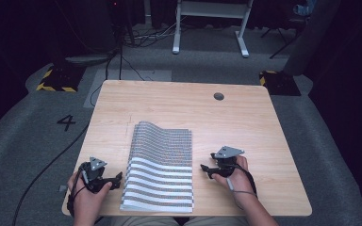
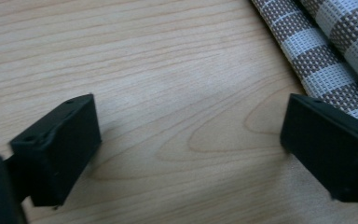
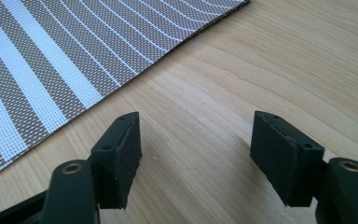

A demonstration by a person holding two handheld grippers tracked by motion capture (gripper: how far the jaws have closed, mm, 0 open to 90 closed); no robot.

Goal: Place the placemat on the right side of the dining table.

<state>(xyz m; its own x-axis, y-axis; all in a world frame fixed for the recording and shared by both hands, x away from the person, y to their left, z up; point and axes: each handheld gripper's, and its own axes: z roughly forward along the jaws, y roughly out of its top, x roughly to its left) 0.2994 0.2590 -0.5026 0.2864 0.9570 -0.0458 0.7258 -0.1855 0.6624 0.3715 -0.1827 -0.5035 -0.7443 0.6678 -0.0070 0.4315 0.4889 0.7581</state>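
Woven striped placemat (image 1: 160, 165) folded flat; smooth pale wooden table (image 1: 245, 122)

Lab-like recording space, dark curtains (image 1: 349, 70), taped floor markers (image 1: 56, 87), trailing cables (image 1: 136, 37), grey carpet (image 1: 23, 136)

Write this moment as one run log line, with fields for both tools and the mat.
left tool: open, beside mat | right tool: open, beside mat | striped woven mat: folded on table, not held
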